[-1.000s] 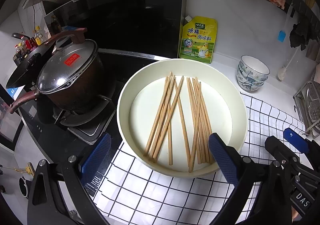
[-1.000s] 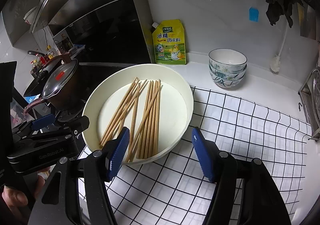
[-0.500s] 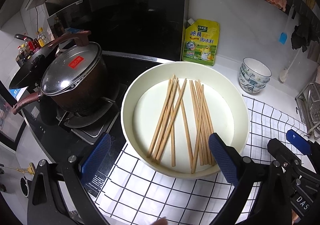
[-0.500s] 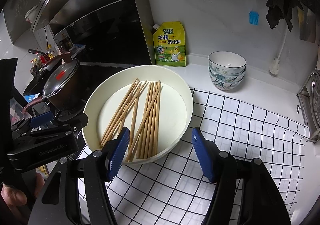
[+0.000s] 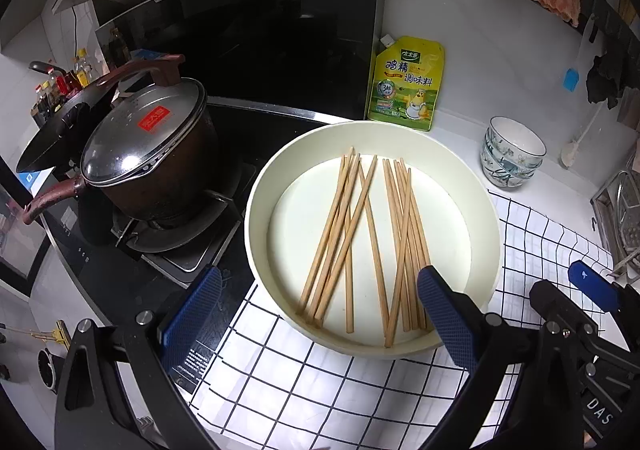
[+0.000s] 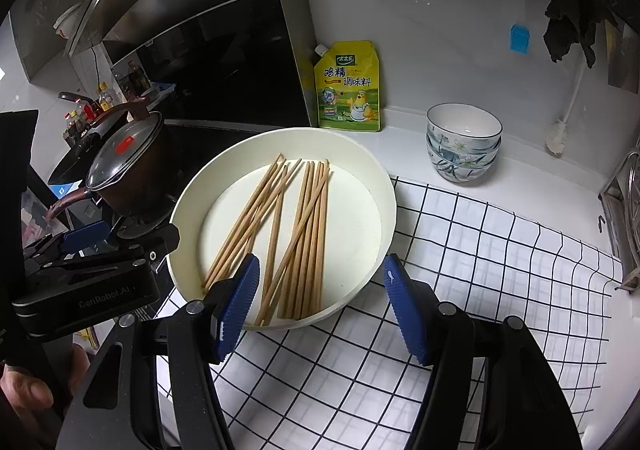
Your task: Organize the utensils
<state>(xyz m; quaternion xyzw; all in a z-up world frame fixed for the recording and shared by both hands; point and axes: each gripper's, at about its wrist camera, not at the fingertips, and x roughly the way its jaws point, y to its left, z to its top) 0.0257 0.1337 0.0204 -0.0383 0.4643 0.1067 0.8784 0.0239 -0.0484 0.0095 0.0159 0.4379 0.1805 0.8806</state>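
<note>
Several wooden chopsticks (image 5: 372, 238) lie loosely in a round cream tray (image 5: 264, 185) on the counter; they also show in the right wrist view (image 6: 298, 234), inside the same tray (image 6: 384, 185). My left gripper (image 5: 320, 314) is open and empty, hovering over the tray's near rim. My right gripper (image 6: 322, 306) is open and empty, just above the tray's near right rim. The right gripper's body also appears at the right edge of the left wrist view (image 5: 576, 310).
A lidded dark pot (image 5: 148, 153) sits on the stove at left. A yellow seasoning pouch (image 5: 406, 83) leans on the wall. Stacked patterned bowls (image 6: 464, 141) stand at back right. A black-gridded white mat (image 6: 480, 250) covers the counter. A metal rack (image 6: 624, 217) is at far right.
Both grippers have drawn slightly back and up from the tray, so it appears a little farther away. The chopsticks have not moved.
</note>
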